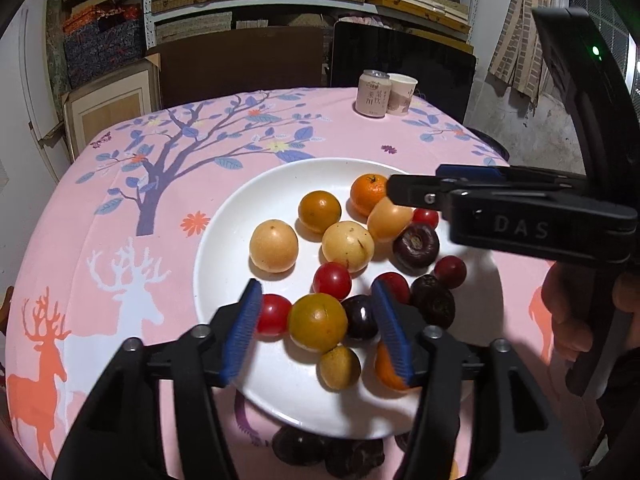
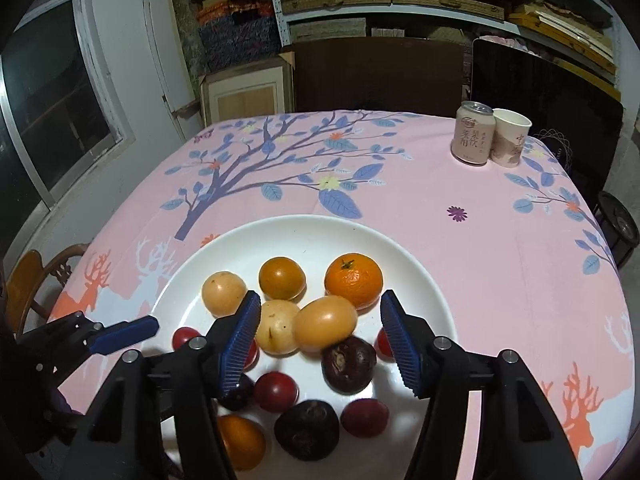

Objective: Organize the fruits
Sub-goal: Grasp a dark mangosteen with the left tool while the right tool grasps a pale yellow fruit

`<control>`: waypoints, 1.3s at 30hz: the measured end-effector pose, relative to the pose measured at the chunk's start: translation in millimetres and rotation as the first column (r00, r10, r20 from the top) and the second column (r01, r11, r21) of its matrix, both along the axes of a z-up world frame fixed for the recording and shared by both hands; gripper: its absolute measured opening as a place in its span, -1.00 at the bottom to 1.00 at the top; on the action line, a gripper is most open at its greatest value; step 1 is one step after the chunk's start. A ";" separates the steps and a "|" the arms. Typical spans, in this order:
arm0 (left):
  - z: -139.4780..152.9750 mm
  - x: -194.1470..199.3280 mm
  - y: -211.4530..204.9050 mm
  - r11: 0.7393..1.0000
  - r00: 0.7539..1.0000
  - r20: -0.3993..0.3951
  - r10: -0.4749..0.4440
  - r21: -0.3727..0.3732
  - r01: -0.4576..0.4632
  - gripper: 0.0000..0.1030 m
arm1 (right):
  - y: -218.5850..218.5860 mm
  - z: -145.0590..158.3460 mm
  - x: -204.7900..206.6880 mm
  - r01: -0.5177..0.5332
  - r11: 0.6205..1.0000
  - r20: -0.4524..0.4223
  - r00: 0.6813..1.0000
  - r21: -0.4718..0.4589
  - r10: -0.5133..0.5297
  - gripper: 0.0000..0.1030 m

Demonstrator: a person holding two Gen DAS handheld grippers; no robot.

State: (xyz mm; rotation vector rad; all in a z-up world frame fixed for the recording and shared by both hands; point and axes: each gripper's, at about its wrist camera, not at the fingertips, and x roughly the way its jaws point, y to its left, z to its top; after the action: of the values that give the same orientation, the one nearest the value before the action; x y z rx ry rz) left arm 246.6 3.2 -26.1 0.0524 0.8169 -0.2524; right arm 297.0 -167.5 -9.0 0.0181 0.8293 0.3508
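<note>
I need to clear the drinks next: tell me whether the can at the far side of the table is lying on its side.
No, the can stands upright on the pink tablecloth, right beside the paper cup.

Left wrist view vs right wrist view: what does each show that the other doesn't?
Only the left wrist view shows dark purple fruits on the cloth off the plate's near rim, and a hand holding the right gripper.

Only the right wrist view shows a grey-framed window and a wooden chair.

Both show the white round plate of mixed fruit, the pink drink can beside a paper cup, and the left gripper open.
</note>
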 end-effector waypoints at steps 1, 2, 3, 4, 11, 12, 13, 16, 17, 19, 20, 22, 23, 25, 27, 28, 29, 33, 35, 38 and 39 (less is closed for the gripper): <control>3.3 -6.8 1.6 1.000 1.000 0.010 0.002 -0.002 -0.002 0.22 | -3.9 2.6 -5.3 0.002 1.000 0.002 1.000 0.014 -0.002 0.22; 5.7 -13.1 3.6 1.000 1.000 0.015 0.002 -0.006 -0.002 0.26 | -8.1 5.0 -13.1 0.006 1.000 0.005 1.000 0.021 -0.006 0.22; 8.2 -20.3 6.6 1.000 1.000 0.020 0.002 -0.014 -0.002 0.31 | -11.8 6.3 -21.4 0.008 1.000 0.007 1.000 0.024 -0.008 0.22; 10.9 -29.7 11.4 1.000 1.000 0.028 0.003 -0.026 -0.003 0.36 | -15.4 7.0 -30.3 0.010 1.000 0.006 1.000 0.029 -0.010 0.22; 2.2 -89.8 67.8 0.988 0.993 0.049 0.109 -0.111 -0.103 0.82 | -23.9 -15.6 -126.3 -0.028 0.999 -0.001 1.000 0.047 0.028 0.22; -3.0 -93.0 73.9 0.985 0.992 0.037 0.124 -0.125 -0.119 0.83 | -22.0 -22.4 -138.8 -0.039 0.998 -0.008 0.999 0.050 0.040 0.22; -10.4 -95.9 81.0 0.980 0.990 0.016 0.141 -0.141 -0.138 0.83 | -19.5 -29.7 -149.3 -0.049 0.997 -0.020 0.999 0.055 0.050 0.23; -27.5 -102.0 88.5 0.971 0.986 -0.037 0.162 -0.172 -0.166 0.83 | -7.8 -50.5 -176.0 -0.077 0.996 -0.059 0.995 0.048 0.080 0.23; -31.0 -104.2 88.1 0.971 0.986 -0.040 0.163 -0.172 -0.167 0.83 | -3.7 -53.5 -181.7 -0.088 0.995 -0.063 0.994 0.046 0.091 0.23; -36.2 -109.2 83.1 0.976 0.987 -0.036 0.158 -0.147 -0.162 0.83 | 6.2 -57.6 -191.1 -0.107 0.994 -0.070 0.992 0.033 0.109 0.23; -38.2 -111.7 81.0 0.978 0.987 -0.034 0.157 -0.132 -0.160 0.83 | 10.9 -58.6 -193.9 -0.113 0.993 -0.072 0.991 0.025 0.115 0.23; -39.3 -114.6 76.5 0.981 0.988 -0.029 0.150 -0.118 -0.153 0.83 | 22.4 -59.8 -197.6 -0.131 0.991 -0.075 0.989 0.004 0.131 0.23; -38.7 -116.4 76.3 0.981 0.988 -0.024 0.149 -0.118 -0.151 0.83 | 28.3 -60.5 -198.7 -0.140 0.990 -0.074 0.988 -0.009 0.139 0.23; -37.6 -118.7 77.5 0.980 0.987 -0.012 0.158 -0.117 -0.159 0.83 | 38.2 -60.8 -200.8 -0.152 0.988 -0.064 0.987 -0.031 0.149 0.22; -37.3 -119.3 79.8 0.979 0.986 -0.010 0.165 -0.123 -0.165 0.83 | 43.1 -61.7 -198.1 -0.146 0.989 -0.065 0.987 -0.027 0.144 0.19; -37.3 -119.2 80.8 0.978 0.986 -0.012 0.167 -0.126 -0.167 0.83 | 44.3 -62.6 -194.7 -0.142 0.990 -0.073 0.987 -0.020 0.140 0.14; -37.5 -119.0 81.8 0.977 0.985 -0.014 0.169 -0.130 -0.169 0.83 | 45.7 -64.7 -190.0 -0.137 0.991 -0.088 0.987 -0.013 0.135 0.07; -38.3 -117.9 83.8 0.975 0.985 -0.023 0.172 -0.137 -0.173 0.83 | 53.9 -72.3 -176.6 -0.132 0.991 -0.120 0.984 -0.008 0.130 -0.22; -39.9 -116.8 83.9 0.976 0.985 -0.029 0.169 -0.134 -0.171 0.83 | 57.1 -72.9 -177.8 -0.132 0.991 -0.111 0.986 -0.022 0.128 -0.23; -42.8 -114.9 80.7 0.980 0.986 -0.042 0.160 -0.116 -0.163 0.83 | 52.6 -70.9 -183.9 -0.126 0.991 -0.102 0.987 -0.039 0.121 -0.23; -43.0 -114.4 77.4 0.983 0.988 -0.042 0.149 -0.102 -0.153 0.83 | 47.9 -69.1 -186.8 -0.123 0.992 -0.095 0.988 -0.034 0.119 -0.23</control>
State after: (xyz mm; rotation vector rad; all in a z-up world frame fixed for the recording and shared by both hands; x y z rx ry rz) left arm 132.2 80.6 -69.1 -0.1125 0.8366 -0.1527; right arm 110.2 -119.6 -78.1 -0.0534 0.9317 0.4501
